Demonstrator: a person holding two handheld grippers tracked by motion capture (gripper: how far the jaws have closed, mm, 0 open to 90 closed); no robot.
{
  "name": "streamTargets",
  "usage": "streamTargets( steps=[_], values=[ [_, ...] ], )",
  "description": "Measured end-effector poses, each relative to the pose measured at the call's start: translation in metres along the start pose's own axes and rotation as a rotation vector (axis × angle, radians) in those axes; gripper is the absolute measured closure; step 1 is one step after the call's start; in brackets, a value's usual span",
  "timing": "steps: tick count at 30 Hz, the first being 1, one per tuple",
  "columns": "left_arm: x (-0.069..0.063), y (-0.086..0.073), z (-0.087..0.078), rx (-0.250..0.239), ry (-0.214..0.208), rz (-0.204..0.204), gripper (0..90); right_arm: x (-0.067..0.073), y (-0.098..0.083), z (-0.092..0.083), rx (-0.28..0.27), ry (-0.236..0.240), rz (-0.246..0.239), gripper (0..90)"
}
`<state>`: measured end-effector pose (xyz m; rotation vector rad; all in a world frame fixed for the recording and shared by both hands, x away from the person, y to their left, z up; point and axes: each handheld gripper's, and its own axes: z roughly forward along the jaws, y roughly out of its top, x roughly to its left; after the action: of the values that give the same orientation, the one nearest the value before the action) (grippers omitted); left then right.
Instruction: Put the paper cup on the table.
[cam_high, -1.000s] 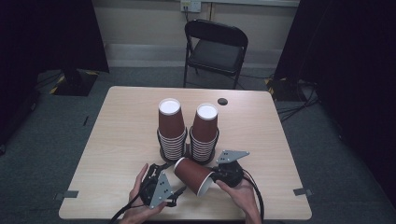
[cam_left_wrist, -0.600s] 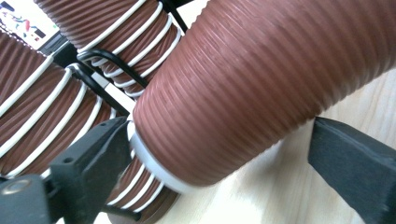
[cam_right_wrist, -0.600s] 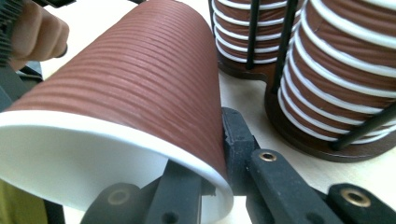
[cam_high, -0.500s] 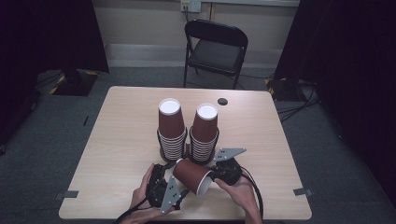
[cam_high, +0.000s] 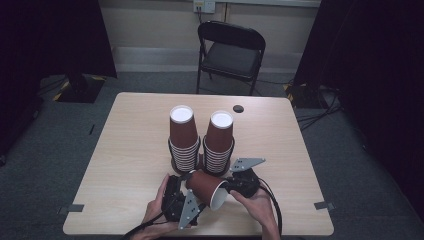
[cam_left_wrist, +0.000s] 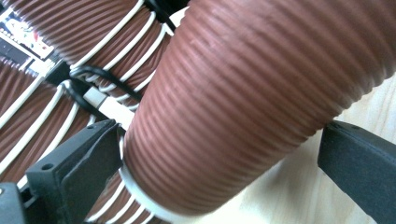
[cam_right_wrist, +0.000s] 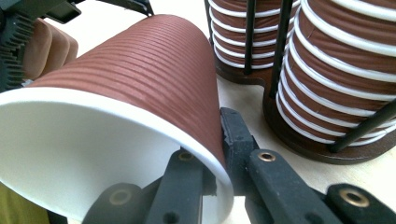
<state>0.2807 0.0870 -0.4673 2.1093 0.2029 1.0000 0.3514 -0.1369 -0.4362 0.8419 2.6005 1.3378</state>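
Loose cup (cam_high: 205, 186) is lying tilted on its side near the front edge of the table (cam_high: 125, 150), just in front of the two stacks. It is a brown paper cup with a ribbed outer wall, a white rolled rim and a white inside. Its open mouth is pointing toward the front right; its narrower base is pointing back and left.

Table is carrying all items. It is light wood-toned, with a small dark round object (cam_high: 238, 108) sitting near its far edge.

Left stack (cam_high: 182, 137) and right stack (cam_high: 218, 141) are standing upright side by side at the centre of the table, mouths down, white bases on top. Each is sitting in a dark wire holder (cam_right_wrist: 303, 135) on a brown base.

Right gripper (cam_right_wrist: 217, 154) is clenching the loose cup (cam_right_wrist: 140, 93) at the rim: one jaw is sitting inside the mouth, the other is pressing on the ribbed wall outside. In the high view the right gripper (cam_high: 227, 187) is lying just right of the mouth.

Left gripper (cam_left_wrist: 219, 158) is standing released, its jaws spread either side of the loose cup (cam_left_wrist: 243, 112) near the base end. The left jaw is lying close against the wall; the right jaw is standing apart from it. In the high view the left gripper (cam_high: 186, 197) is lying near the front edge.
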Motion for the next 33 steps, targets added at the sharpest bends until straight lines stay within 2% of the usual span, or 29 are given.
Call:
streamTargets(
  steps=[3,5,10,17,24,27,30,33],
  values=[
    [-0.003,0.006,0.004,0.006,0.004,0.030,0.0,0.000,0.001,-0.001,-0.014,0.021,0.006,86.3],
    [-0.004,0.008,0.006,-0.004,0.001,0.024,0.0,0.000,0.001,0.000,-0.024,0.036,0.009,86.6],
    [-0.005,0.010,0.008,-0.021,-0.008,0.011,0.0,0.001,0.002,0.001,-0.033,0.037,0.014,86.9],
    [-0.006,0.016,0.010,-0.026,-0.005,0.025,0.0,0.004,0.006,0.007,-0.037,0.046,0.021,87.2],
    [-0.008,0.022,0.011,-0.046,-0.024,0.037,2.4,0.007,0.010,0.013,-0.018,0.046,0.014,87.8],
    [-0.008,0.024,0.012,-0.054,-0.020,0.025,3.1,0.007,0.010,0.013,-0.024,0.047,0.024,87.9],
    [-0.009,0.025,0.012,-0.051,-0.023,0.030,4.0,0.008,0.011,0.014,-0.019,0.050,0.023,87.8],
    [-0.011,0.026,0.012,-0.058,-0.003,0.029,3.6,0.010,0.012,0.017,-0.015,0.058,0.023,87.8]
  ],
)
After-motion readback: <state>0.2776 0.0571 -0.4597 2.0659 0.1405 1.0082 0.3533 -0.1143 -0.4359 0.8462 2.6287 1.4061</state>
